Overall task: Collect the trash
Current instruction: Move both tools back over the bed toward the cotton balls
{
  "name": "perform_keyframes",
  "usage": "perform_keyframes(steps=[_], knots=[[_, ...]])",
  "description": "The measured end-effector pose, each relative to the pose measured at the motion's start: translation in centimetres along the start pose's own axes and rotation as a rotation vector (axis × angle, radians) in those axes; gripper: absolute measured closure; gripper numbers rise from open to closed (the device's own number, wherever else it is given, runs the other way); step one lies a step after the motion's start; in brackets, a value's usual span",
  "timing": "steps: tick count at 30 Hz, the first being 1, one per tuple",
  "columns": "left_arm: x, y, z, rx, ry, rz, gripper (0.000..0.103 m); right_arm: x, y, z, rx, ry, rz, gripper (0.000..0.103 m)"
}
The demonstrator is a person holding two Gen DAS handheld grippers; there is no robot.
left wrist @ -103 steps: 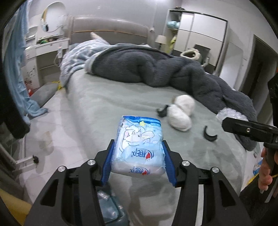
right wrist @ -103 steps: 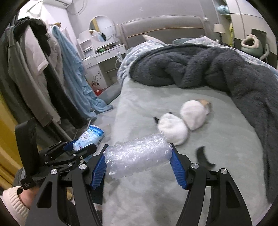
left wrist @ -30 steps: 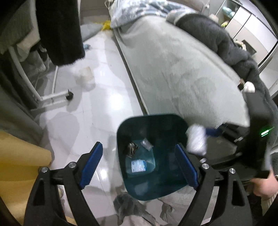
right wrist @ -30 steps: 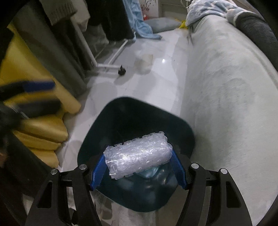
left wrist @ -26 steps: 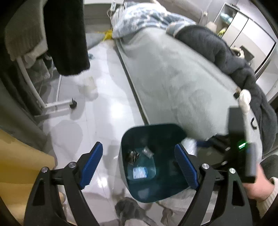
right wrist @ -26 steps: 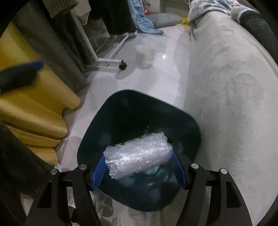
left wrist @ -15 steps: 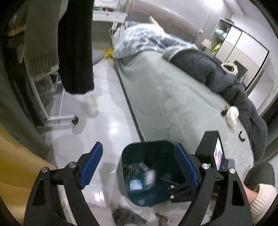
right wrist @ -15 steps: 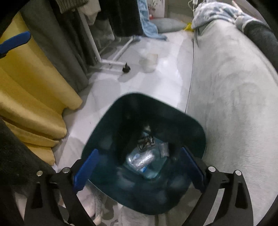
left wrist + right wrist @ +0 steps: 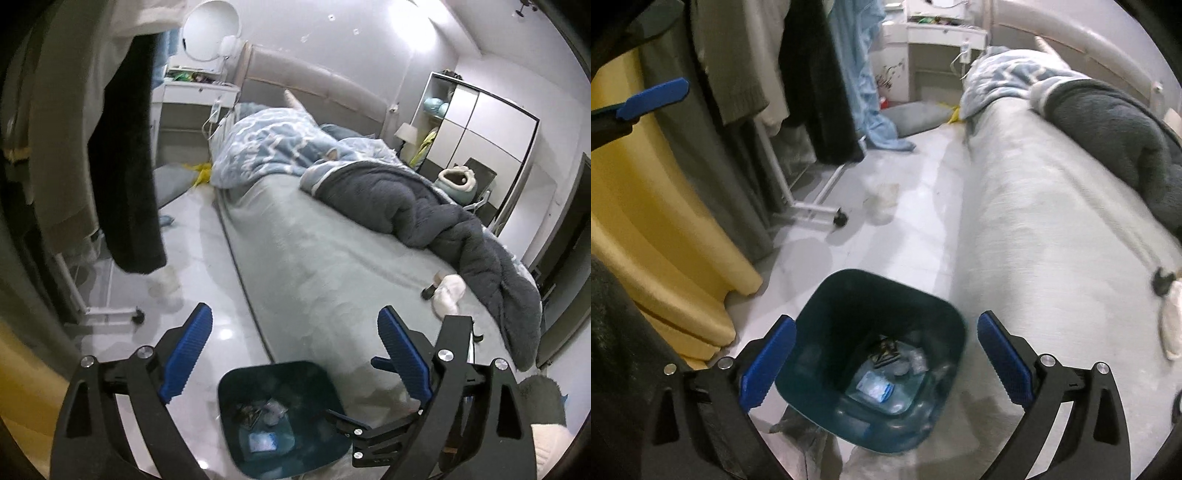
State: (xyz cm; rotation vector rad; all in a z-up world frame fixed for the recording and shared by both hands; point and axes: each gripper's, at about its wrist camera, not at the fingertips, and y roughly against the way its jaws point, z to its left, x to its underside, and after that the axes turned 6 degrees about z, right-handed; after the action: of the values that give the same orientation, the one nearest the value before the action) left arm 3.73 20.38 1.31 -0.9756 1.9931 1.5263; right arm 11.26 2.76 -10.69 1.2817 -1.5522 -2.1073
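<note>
1. The dark teal trash bin stands upright on the floor, mouth up, just beside the bed's long edge.
2. Inside lie a blue-and-white packet and clear wrappings.
3. The left gripper and right gripper are both opening their fingers, nothing between them.

Your right gripper hangs above the dark teal trash bin, its blue-padded jaws opening with nothing between them. Inside the bin lie a blue-and-white packet and clear plastic wrap. To the bin's right runs the grey bed; to its left, a yellow curtain. Beyond the bin, clothes hang on a white wheeled rack.
</note>
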Motion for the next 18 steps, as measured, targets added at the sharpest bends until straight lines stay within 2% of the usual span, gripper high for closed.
perform_keyframes(steps=[9, 14, 18], knots=[[-1.0, -1.6, -5.3, 0.034, -0.087, -0.053, 0.009, 1.6, 4.4, -5.2, 0.07, -0.07, -0.097, 0.004], [-0.7, -4.1, -7.8, 0.068, -0.105, -0.035, 0.009, 3.0, 6.4, -8.0, 0.153, -0.085, -0.121, 0.004], [-0.4, -5.6, -9.8, 0.072, -0.133, -0.018, 0.009, 3.9, 7.4, -9.8, 0.167, -0.102, -0.127, 0.004]])
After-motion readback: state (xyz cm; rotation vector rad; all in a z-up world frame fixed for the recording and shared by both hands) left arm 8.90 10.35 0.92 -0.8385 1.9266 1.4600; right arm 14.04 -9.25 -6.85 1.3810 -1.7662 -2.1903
